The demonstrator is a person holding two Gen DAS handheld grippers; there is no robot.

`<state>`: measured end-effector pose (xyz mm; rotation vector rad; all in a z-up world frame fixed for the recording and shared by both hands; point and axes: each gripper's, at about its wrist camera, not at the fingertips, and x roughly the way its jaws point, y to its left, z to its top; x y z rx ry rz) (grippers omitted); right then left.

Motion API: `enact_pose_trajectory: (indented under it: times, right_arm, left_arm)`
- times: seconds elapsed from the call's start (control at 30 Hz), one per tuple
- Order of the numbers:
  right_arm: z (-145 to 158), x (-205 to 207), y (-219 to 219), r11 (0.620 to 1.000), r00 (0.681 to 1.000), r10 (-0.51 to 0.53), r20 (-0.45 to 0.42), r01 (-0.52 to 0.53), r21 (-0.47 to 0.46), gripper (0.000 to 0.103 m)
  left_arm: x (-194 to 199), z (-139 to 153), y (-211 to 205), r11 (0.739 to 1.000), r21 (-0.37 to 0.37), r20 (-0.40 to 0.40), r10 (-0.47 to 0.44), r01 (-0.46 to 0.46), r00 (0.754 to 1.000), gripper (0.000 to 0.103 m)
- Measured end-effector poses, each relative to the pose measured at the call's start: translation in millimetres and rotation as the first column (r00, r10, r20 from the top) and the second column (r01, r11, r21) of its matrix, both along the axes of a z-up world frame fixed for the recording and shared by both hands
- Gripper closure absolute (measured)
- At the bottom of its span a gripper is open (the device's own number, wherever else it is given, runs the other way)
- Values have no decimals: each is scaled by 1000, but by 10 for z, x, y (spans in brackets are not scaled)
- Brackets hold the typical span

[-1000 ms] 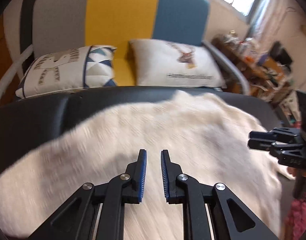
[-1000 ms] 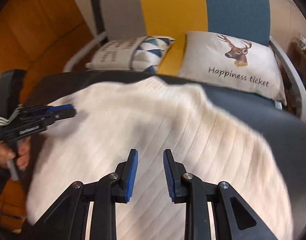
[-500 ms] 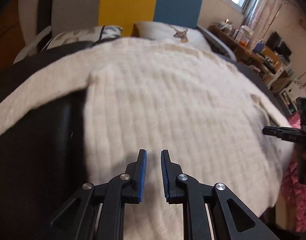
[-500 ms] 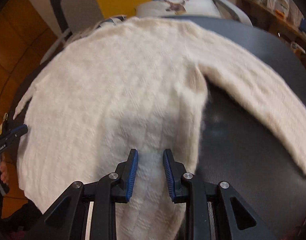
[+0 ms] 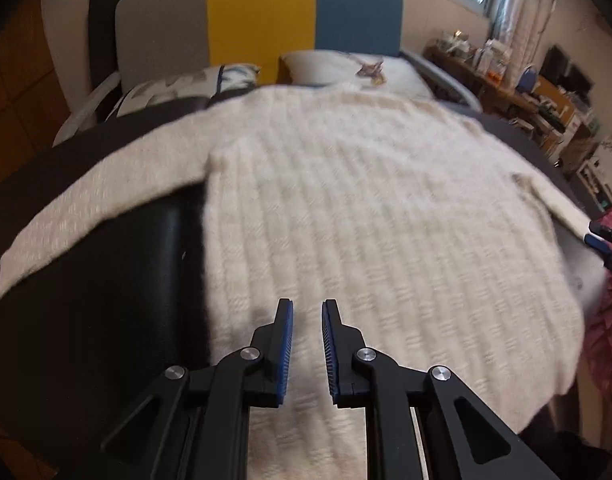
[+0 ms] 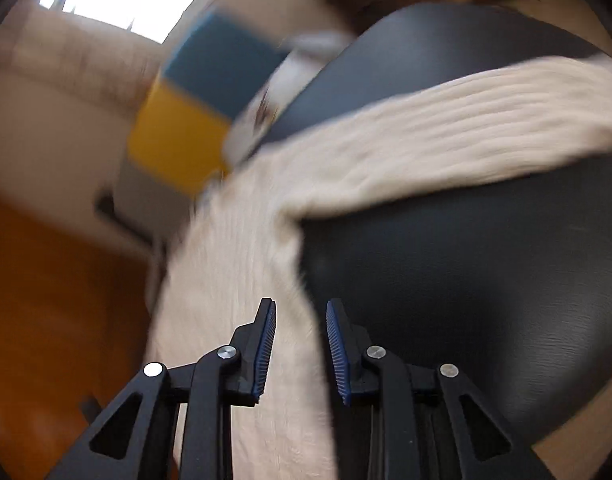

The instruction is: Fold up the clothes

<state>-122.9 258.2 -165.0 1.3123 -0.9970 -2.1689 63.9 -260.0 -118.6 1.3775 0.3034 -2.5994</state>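
Left gripper (image 5: 307, 346) and right gripper (image 6: 299, 350), both released, hover over the spread sweater (image 5: 378, 216); the sleeve (image 6: 466, 128) may slide off the counter (image 6: 486, 280).

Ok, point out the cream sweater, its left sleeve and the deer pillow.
cream sweater (image 5: 386, 216), left wrist view, middle of body.
left sleeve (image 5: 93, 196), left wrist view, mid-sleeve.
deer pillow (image 5: 346, 66), left wrist view, top face.
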Motion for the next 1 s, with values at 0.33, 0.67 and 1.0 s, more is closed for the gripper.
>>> enact_pose_trajectory:
  times: [0.33,0.67,1.0]
  right_arm:
    - [-339,-254,1427,852,837,-522,166,520,60,70]
    - [-369,-559,1420,830,818,-557,139,543,130,82]
    - [-102,-763,1053,914,922,-385,-49,388,117,96]
  left_arm:
    - [-683,-123,685,987,85,19,-139,137,990,83]
    - [-884,-379,869,979,132,79,-167,156,983,81]
    - [-949,-301,775,957,256,77,-165,141,983,80]
